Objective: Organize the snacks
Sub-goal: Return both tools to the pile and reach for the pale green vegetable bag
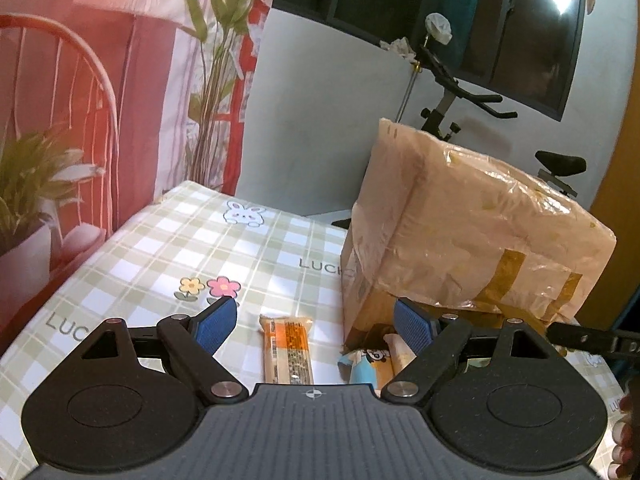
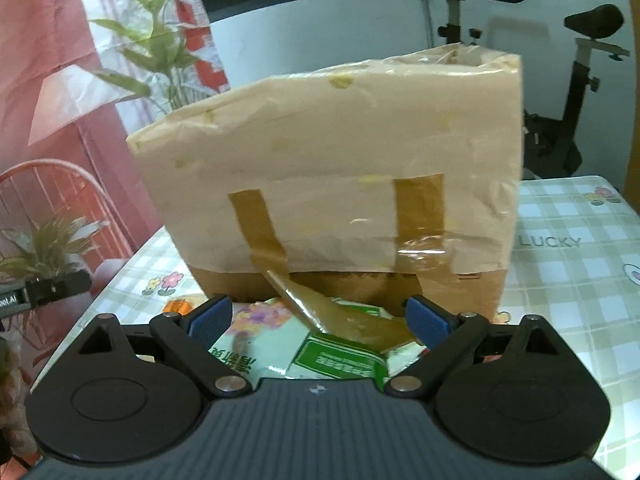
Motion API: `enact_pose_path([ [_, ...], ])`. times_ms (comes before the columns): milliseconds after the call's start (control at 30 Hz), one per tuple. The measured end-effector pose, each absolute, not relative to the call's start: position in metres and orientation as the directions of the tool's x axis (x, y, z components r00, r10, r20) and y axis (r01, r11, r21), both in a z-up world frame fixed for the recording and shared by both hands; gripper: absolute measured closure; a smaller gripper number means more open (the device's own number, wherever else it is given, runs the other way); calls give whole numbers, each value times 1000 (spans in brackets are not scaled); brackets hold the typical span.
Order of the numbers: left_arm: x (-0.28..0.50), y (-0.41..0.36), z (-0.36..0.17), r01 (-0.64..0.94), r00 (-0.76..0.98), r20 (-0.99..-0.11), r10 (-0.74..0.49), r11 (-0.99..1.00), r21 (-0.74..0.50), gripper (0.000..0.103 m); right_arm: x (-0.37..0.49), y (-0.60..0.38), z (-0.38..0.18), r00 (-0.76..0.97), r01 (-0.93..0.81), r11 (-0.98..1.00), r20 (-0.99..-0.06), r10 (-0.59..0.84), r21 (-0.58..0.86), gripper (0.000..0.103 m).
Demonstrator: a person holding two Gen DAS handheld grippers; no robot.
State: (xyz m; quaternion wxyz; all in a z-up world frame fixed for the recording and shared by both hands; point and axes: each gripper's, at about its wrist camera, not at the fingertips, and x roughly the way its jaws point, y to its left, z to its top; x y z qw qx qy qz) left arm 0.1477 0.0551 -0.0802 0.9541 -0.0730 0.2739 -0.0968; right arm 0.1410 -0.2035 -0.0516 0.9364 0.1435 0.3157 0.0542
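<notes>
Both claws stand wide apart, holding nothing. The left claw (image 1: 314, 326) hangs over an orange snack bar (image 1: 286, 350) lying flat near the surface's (image 1: 168, 240) front edge, just beside the taped cardboard box (image 1: 460, 232). The right claw (image 2: 318, 322) faces green-and-white snack packets (image 2: 336, 354) at the box's foot. Risk: loose tape (image 2: 340, 316) overlying the packets may snag a pad, and slick wrappers may slip.

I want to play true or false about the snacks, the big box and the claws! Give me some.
1. The left claw is open. True.
2. The orange snack bar lies on the checked tablecloth. True.
3. The right claw squeezes the green-and-white packet. False: it is open, with the packet beneath it.
4. The big box is blue. False: it is brown cardboard under pale plastic wrap, with brown tape.
</notes>
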Motion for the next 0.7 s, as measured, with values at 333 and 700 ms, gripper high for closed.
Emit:
enact_pose_path([
  [333, 150, 50, -90, 164, 813, -526, -249, 965, -203, 16, 119, -221, -59, 778, 68, 920, -598, 193, 386, 4],
  [700, 146, 52, -92, 159, 814, -525, -247, 965, -207, 16, 161, -211, -63, 736, 90, 837, -602, 309, 540, 1],
])
